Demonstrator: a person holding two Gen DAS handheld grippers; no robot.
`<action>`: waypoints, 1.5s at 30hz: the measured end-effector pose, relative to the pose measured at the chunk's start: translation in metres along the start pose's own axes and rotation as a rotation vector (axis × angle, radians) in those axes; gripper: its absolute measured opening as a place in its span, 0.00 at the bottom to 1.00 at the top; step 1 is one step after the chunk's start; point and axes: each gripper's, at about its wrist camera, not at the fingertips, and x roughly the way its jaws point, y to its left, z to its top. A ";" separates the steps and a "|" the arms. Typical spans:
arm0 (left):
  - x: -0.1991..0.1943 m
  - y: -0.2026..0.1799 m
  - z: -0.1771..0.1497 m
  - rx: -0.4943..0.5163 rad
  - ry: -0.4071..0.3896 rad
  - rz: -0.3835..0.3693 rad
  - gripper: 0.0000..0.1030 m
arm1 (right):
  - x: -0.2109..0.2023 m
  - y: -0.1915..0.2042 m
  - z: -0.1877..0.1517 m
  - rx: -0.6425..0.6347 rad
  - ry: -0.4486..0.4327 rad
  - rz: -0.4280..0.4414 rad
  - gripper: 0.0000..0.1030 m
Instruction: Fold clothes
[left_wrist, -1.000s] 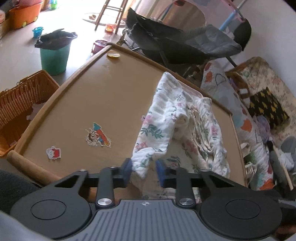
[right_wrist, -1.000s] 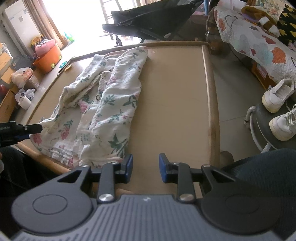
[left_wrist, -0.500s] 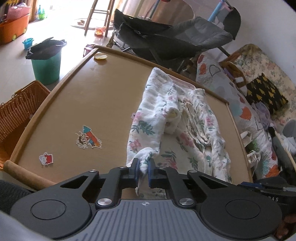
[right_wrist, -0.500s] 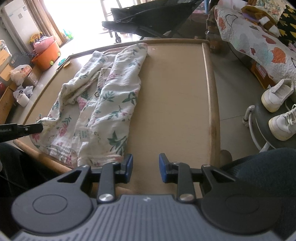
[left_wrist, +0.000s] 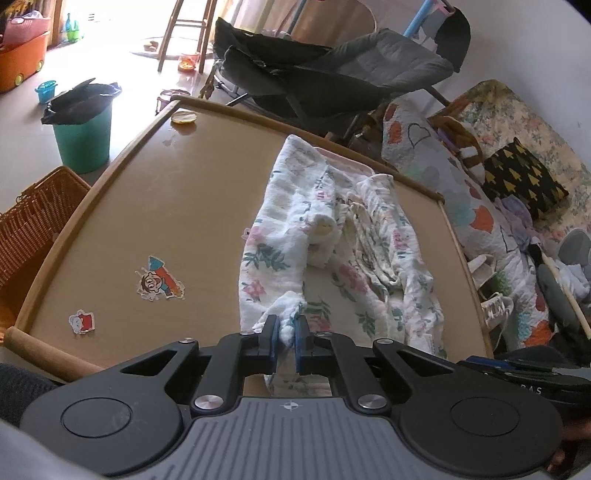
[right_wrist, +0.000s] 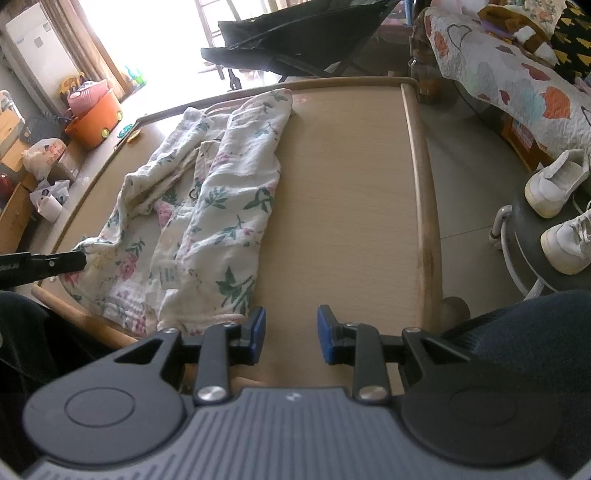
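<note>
Partway thru imo: white floral-print muslin garment (right_wrist: 207, 206) lies rumpled on the tan wooden desk (right_wrist: 343, 206), sides flopped inward, not squared. Left gripper (left_wrist: 286, 332) pinches its 6 o'clock hem; right gripper (right_wrist: 291, 332) hangs spread, empty, garment at its 10 o'clock.

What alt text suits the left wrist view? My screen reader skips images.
The left claw is shut on a bunched corner of a floral garment spread on a wooden table. Two cartoon stickers sit on the tabletop, with a wicker basket and a green bin beyond its edge.
</note>
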 end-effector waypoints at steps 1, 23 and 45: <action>-0.001 -0.002 0.000 0.006 0.001 -0.002 0.08 | 0.000 0.000 0.000 0.002 0.000 0.002 0.29; 0.008 -0.061 -0.002 0.235 0.148 0.014 0.08 | 0.000 -0.002 0.000 0.023 -0.007 0.020 0.29; -0.013 -0.037 -0.032 0.150 0.103 -0.003 0.61 | -0.018 0.013 0.012 -0.038 -0.061 0.013 0.34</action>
